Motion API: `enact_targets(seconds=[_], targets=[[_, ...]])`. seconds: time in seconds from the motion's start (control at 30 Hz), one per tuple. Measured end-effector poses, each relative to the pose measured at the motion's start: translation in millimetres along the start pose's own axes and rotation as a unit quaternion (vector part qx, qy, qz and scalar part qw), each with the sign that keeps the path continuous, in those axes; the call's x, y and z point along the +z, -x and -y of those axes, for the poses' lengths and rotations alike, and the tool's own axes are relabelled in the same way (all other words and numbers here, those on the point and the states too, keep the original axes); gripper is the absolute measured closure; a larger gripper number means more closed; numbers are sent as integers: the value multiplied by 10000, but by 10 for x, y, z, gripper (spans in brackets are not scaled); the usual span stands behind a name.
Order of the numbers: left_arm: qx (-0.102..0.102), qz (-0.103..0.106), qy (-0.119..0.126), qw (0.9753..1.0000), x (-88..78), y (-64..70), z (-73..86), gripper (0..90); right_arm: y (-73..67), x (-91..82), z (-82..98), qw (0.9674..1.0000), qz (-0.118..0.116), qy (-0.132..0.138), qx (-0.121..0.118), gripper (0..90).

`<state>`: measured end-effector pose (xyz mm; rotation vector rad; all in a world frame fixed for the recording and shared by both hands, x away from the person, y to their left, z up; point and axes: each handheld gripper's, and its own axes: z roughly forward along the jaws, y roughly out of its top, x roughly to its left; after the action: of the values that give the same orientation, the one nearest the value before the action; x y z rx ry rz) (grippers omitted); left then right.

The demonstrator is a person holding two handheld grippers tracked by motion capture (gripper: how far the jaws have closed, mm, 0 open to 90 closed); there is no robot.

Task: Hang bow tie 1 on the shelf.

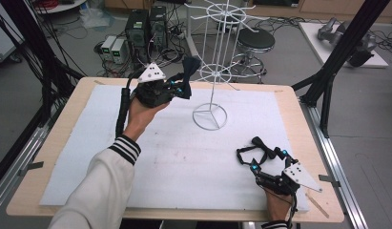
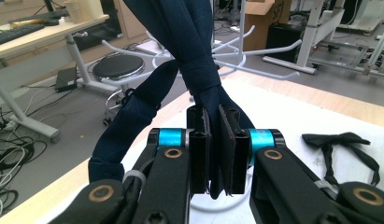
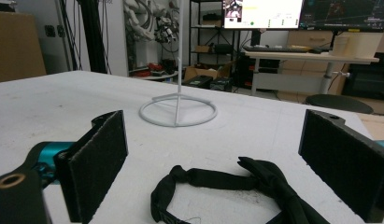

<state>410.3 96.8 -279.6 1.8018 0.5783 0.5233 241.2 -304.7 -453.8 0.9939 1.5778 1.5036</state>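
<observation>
The person is holding the left tool (image 1: pixel 184 86) up beside the white wire rack (image 1: pixel 211 71), its pads pinching a navy bow tie (image 2: pixel 199 70) at the knot so the loop is hanging free below. That grip looks chosen so the strap can be slipped over one of the rack's arms. The right tool (image 1: pixel 260 155) is resting low on the white worktop (image 1: pixel 184 157), jaws spread wide on either side of a black bow tie (image 3: pixel 227 186) lying flat between them, apparently lining up to pick it next.
</observation>
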Motion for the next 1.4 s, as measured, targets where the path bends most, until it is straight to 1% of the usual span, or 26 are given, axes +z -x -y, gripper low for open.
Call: enact_targets(seconds=[0.1, 0.23, 0.27, 0.3, 0.4, 0.53, 0.7, 0.77, 0.87, 1.07, 1.13, 1.17, 1.2, 1.4], targets=[[1, 11, 17, 10000, 59, 19, -24, 829, 4, 0, 1, 10000, 13, 14, -21, 73], [24, 30, -45, 10000, 121, 37, -28, 829, 7, -3, 1, 10000, -5, 22, -26, 73], [0, 21, -49, 10000, 134, 46, -24, 829, 7, -3, 1, 10000, -5, 22, -26, 73], [31, 31, -73, 10000, 144, 46, -23, 829, 5, -4, 2, 10000, 1, 13, -6, 73], [9, 28, -107, 9999, 166, 54, -16, 829, 7, -3, 1, 10000, -5, 22, -18, 73], [35, 38, -146, 9999, 181, 71, -11, 829, 6, -4, 3, 10000, -1, 31, 2, 73], [35, 58, -134, 9999, 192, 88, 0, 829, 5, -2, 3, 10000, -1, 34, 2, 73], [18, 76, -152, 9999, 209, 103, 10, 829, 5, -3, 3, 10000, -2, 27, -2, 73], [49, 106, -206, 9997, 249, 123, 26, 829, 5, -2, 3, 10000, -2, 30, 2, 73], [-8, 115, -220, 9997, 326, 148, 53, 829, 5, -3, 3, 10000, 0, 29, 8, 73], [37, 131, -259, 9996, 344, 157, 60, 829, 8, -3, 2, 10000, 2, 41, -14, 73], [-1, 121, -241, 9996, 357, 169, 66, 829, 9, -2, 3, 10000, 1, 43, -18, 73], [22, 115, -261, 9996, 365, 171, 68, 829, 9, -3, 3, 10000, 10, 45, -13, 73], [-70, 83, -279, 9996, 419, 185, 94, 826, 5, -2, 2, 10000, 8, 35, 20, 73]])
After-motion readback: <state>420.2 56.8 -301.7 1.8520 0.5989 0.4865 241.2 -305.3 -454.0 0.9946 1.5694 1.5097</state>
